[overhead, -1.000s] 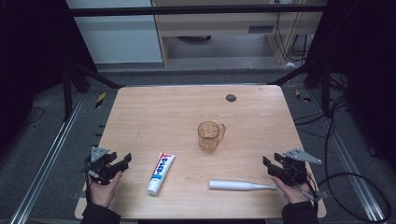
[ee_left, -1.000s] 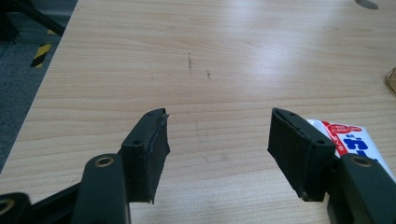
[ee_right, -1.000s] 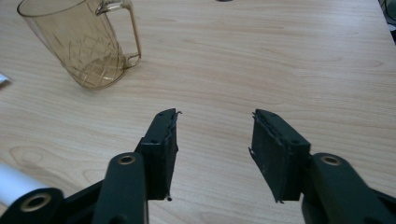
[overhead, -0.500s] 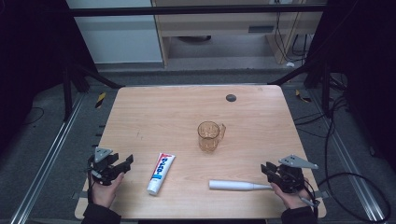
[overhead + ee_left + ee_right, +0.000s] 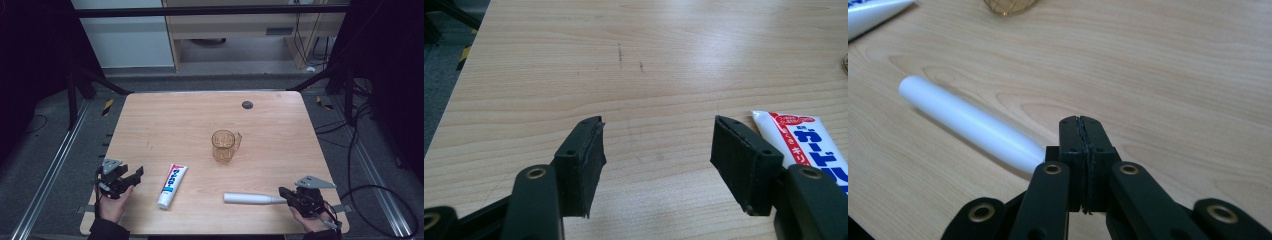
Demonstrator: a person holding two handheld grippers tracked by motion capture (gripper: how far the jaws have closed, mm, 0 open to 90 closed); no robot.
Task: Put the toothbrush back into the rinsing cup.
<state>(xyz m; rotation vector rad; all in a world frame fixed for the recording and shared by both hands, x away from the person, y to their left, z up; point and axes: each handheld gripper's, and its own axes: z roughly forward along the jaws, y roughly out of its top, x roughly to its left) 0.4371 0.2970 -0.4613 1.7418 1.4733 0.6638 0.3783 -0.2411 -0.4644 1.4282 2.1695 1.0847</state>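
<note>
A white stick-shaped handle (image 5: 250,198) lies near the table's front edge, its thin end toward my right gripper (image 5: 283,193). In the right gripper view the handle (image 5: 968,122) runs behind the left jaw of my right gripper (image 5: 1081,122), so its near end is hidden. Those jaws have just been closing and now stand pad to pad, with nothing seen between them. My left gripper (image 5: 136,174) rests at the front left, open, with bare wood between its jaws (image 5: 656,145). A white toothpaste tube (image 5: 172,185) (image 5: 804,137) lies just to its right.
An amber see-through cup (image 5: 224,145) (image 5: 1008,6) with a handle stands upright mid-table. A small dark disc (image 5: 247,104) sits near the far edge of the wooden table (image 5: 165,120). Dark floor, rails and cables surround the table.
My right gripper has slid left and a little down to the thin end of the white handle, and its jaws have come together. The left gripper has stayed put.
</note>
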